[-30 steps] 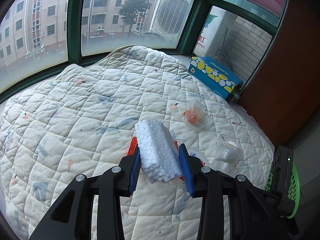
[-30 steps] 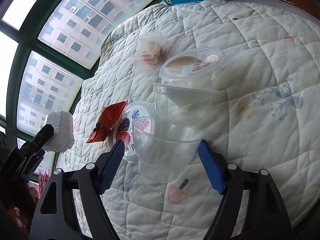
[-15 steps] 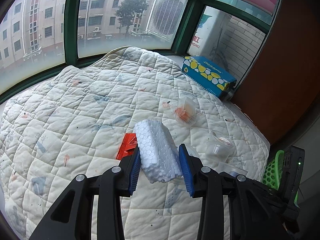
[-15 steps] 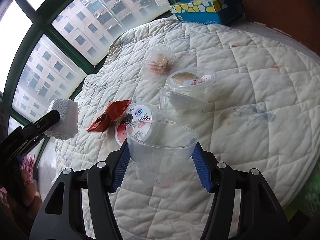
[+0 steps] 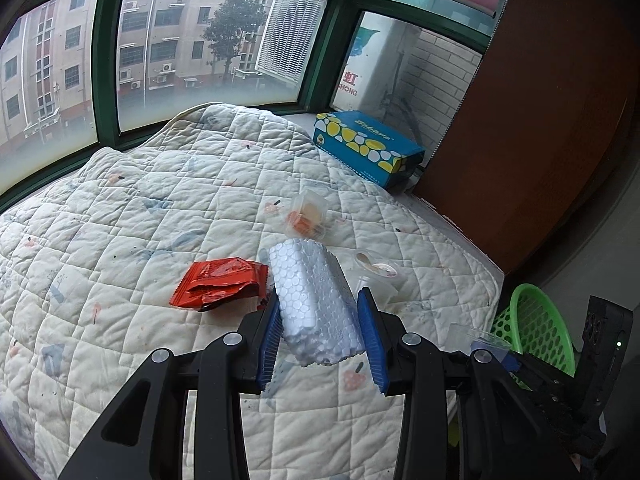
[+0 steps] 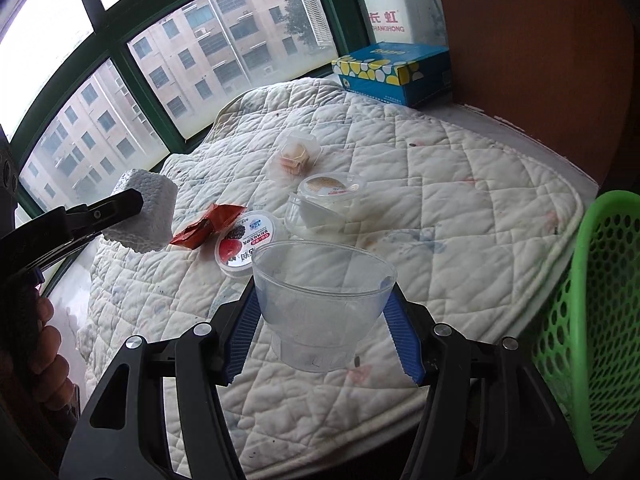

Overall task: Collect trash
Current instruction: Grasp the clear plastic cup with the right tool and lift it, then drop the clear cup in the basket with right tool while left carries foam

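My left gripper (image 5: 322, 334) is shut on a white foam block (image 5: 316, 304), held above the quilted bed; the same foam block (image 6: 146, 210) shows at the left of the right wrist view. My right gripper (image 6: 322, 330) is shut on a clear plastic cup (image 6: 320, 300), lifted off the quilt. On the quilt lie a red wrapper (image 5: 218, 282), a round printed lid (image 6: 244, 244), a clear lidded cup (image 6: 324, 204) and a small clear box with food scraps (image 6: 298, 154). A green mesh basket (image 6: 596, 320) stands beside the bed at the right.
A blue and yellow tissue box (image 5: 366, 146) sits at the bed's far corner by a brown wooden panel (image 5: 540, 120). Green-framed windows run behind the bed. A person's hand (image 6: 48, 344) holds the left gripper at the lower left of the right wrist view.
My right gripper closed on the clear cup and lifted it off the quilt toward the basket. My left gripper drew back and up with the foam block, uncovering the red wrapper.
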Demonstrator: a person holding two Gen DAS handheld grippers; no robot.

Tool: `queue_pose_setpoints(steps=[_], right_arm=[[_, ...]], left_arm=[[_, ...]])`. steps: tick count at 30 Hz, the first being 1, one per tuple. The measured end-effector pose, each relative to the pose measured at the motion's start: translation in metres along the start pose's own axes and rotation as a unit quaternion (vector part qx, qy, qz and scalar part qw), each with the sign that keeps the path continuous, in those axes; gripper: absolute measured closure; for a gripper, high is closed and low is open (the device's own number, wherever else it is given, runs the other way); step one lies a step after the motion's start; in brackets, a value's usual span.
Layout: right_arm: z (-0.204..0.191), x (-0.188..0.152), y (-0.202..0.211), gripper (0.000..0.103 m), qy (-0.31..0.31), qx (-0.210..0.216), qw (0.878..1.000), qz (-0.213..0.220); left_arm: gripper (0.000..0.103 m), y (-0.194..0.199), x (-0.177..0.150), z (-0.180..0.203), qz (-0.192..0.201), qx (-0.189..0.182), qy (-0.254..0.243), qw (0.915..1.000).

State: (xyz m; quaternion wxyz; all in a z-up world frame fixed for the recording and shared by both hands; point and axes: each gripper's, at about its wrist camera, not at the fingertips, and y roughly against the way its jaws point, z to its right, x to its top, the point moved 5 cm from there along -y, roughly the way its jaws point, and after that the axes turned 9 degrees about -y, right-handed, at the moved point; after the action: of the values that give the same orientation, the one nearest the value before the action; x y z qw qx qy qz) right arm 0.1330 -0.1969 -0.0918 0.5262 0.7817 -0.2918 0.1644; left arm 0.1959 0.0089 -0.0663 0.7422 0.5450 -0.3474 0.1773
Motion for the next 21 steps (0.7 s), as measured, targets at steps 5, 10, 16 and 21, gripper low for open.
queue_pose_setpoints(steps=[5,10,16,21], right_arm=[[0.018,-0.001,0.027,0.043,0.008,-0.029,0.999,0.02],[0.045,-0.003,0.054,0.043,0.008,-0.064,0.997,0.038],[0.081,-0.006,0.077,0.043,0.002,-0.104,0.993,0.054],[0.11,-0.01,0.097,0.043,-0.009,-0.131,0.989,0.064]], left_arm=[[0.067,0.002,0.0,0.027,0.0,-0.014,-0.015,0.9998],[0.067,0.002,0.002,0.057,0.0,-0.033,-0.031,0.999],[0.067,0.001,0.004,0.09,0.001,-0.051,-0.051,0.9974],[0.067,-0.003,0.004,0.115,-0.004,-0.065,-0.065,0.9958]])
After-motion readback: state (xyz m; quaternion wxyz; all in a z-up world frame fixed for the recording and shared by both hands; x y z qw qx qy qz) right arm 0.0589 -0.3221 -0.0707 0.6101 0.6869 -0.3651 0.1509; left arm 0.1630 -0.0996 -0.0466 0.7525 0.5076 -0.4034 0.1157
